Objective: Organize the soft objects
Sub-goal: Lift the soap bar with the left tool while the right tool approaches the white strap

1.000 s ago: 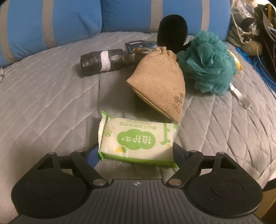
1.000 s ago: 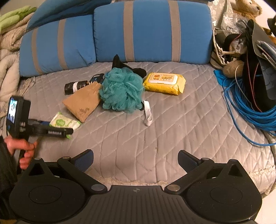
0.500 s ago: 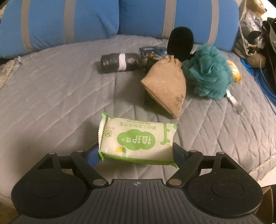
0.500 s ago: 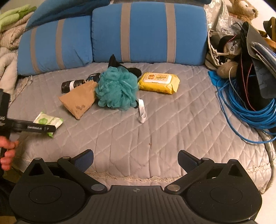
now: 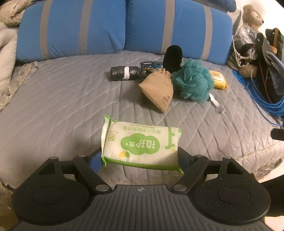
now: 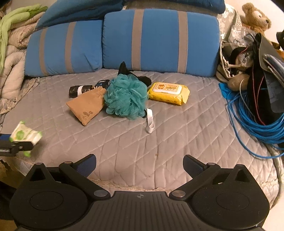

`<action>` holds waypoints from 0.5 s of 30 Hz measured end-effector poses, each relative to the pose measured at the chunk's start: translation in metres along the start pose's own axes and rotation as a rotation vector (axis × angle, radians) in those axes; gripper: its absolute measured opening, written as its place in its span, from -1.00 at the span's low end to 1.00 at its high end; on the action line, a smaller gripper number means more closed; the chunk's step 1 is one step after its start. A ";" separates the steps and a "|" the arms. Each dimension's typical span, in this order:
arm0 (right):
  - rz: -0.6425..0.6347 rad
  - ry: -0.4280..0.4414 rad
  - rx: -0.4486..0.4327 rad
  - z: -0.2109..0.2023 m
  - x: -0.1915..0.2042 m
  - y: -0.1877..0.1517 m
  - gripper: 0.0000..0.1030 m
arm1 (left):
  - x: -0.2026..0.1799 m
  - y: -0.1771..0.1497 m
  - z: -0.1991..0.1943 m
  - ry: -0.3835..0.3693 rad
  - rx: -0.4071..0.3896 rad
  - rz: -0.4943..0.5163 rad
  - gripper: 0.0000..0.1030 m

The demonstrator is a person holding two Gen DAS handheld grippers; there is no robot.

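Note:
My left gripper (image 5: pixel 140 158) is shut on a green and white soap packet (image 5: pixel 140 144) and holds it above the front of the grey quilted bed (image 5: pixel 62 110). The packet also shows at the far left of the right wrist view (image 6: pixel 24 136). My right gripper (image 6: pixel 140 163) is open and empty over the bed's front edge. Farther back lie a tan cloth pouch (image 6: pixel 87 106), a teal bath pouf (image 6: pixel 127 96), a yellow wipes pack (image 6: pixel 168 90), a black rolled bundle (image 6: pixel 79 89) and a black soft item (image 5: pixel 173 58).
Two blue striped pillows (image 6: pixel 159 40) stand at the back. A coil of blue cable (image 6: pixel 255 124), bags and a teddy bear (image 6: pixel 257 16) crowd the right side. Blankets (image 6: pixel 12 53) pile at the left. A white strap (image 6: pixel 150 120) lies by the pouf.
My left gripper has pulled back and up from the cluster with the soap packet in it. The right gripper has drawn back slightly; the items on the bed have not moved.

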State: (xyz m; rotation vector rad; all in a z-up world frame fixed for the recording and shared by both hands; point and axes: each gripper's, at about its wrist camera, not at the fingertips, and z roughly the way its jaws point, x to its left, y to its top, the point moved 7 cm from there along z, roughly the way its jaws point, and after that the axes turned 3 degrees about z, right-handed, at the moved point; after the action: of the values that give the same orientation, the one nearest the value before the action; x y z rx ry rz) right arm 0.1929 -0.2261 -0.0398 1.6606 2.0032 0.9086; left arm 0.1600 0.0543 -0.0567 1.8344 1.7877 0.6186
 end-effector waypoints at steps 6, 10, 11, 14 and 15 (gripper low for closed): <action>0.031 -0.024 -0.004 -0.001 -0.007 0.000 1.00 | -0.004 -0.008 -0.015 -0.009 -0.009 -0.008 0.59; 0.024 -0.051 -0.001 0.001 -0.008 0.000 1.00 | -0.009 -0.007 -0.020 -0.036 -0.018 -0.014 0.59; 0.020 -0.052 0.000 0.002 -0.007 0.000 1.00 | -0.010 -0.006 -0.021 -0.043 -0.023 -0.018 0.59; 0.015 -0.051 0.014 0.009 -0.009 0.000 1.00 | -0.016 -0.001 -0.025 -0.074 -0.044 -0.026 0.60; 0.017 -0.056 0.022 0.012 -0.010 0.000 1.00 | -0.019 0.001 -0.026 -0.086 -0.049 -0.024 0.60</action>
State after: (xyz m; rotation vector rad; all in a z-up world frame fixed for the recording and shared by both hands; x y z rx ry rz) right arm 0.2029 -0.2328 -0.0497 1.6979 1.9719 0.8393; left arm 0.1437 0.0361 -0.0356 1.7772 1.7206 0.5611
